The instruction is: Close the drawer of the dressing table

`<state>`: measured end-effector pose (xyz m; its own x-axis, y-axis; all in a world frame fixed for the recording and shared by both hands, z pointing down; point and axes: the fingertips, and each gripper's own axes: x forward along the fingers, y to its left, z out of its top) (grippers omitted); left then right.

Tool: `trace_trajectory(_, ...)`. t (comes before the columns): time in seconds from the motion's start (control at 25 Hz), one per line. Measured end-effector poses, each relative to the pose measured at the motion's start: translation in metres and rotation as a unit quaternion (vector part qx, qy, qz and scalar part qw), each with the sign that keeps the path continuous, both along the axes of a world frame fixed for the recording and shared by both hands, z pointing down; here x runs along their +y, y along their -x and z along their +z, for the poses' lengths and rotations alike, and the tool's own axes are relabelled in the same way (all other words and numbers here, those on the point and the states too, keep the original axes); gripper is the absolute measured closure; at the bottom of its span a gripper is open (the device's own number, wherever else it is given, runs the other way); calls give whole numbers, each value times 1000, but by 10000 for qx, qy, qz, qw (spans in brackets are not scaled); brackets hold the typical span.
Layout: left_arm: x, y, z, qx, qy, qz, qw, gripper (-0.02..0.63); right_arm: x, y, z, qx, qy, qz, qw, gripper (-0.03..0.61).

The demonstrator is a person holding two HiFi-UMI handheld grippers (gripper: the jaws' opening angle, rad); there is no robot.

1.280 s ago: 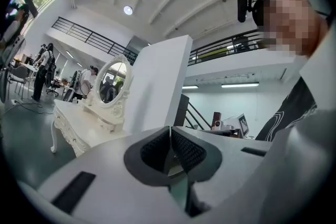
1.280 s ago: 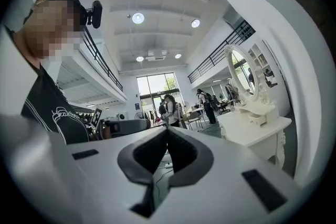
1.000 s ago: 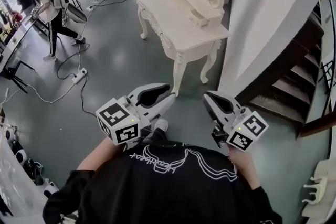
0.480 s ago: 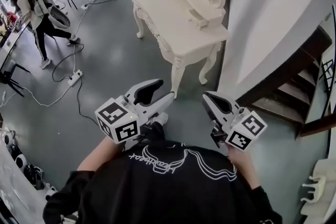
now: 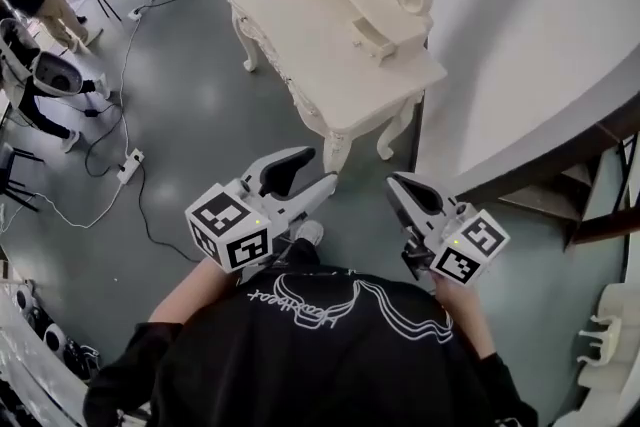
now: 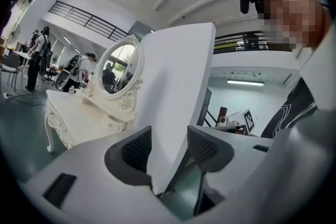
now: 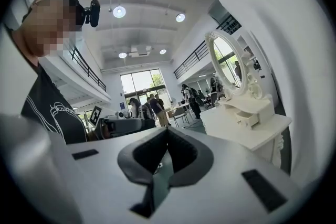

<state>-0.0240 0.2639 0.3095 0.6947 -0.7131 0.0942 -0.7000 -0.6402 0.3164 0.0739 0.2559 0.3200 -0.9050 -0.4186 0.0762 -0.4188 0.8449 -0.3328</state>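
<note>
The jaws of the left gripper are spread wide, with nothing between them. Those of the right gripper are pressed together, empty. Both are held level and aimed at the cream-white carved wooden dressing table, presumably for the approach. Its small cream drawer is seen pulled out of the raised shelf along the table's back edge, well apart from both.

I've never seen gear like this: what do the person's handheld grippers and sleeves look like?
The left gripper and right gripper are white moulded plastic with dark ribbed pads, each carrying a cube of black-and-white square markers. The black-sleeved top has a white line print.
</note>
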Motion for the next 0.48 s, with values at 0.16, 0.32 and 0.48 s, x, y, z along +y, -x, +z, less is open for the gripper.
trace_trajectory(0.16, -51, 18, 6, -51, 48, 191, 9998, 414, -46, 19, 5, 85, 96, 203, 9997, 574)
trace_trajectory(0.32, -102, 39, 9, 36, 160, 321, 9993, 413, -92, 39, 6, 114, 179, 421, 9989, 574)
trace_trajectory(0.48, -145, 54, 14, -124, 109, 464, 9988, 414, -129, 56, 10, 199, 230, 590, 9978, 574)
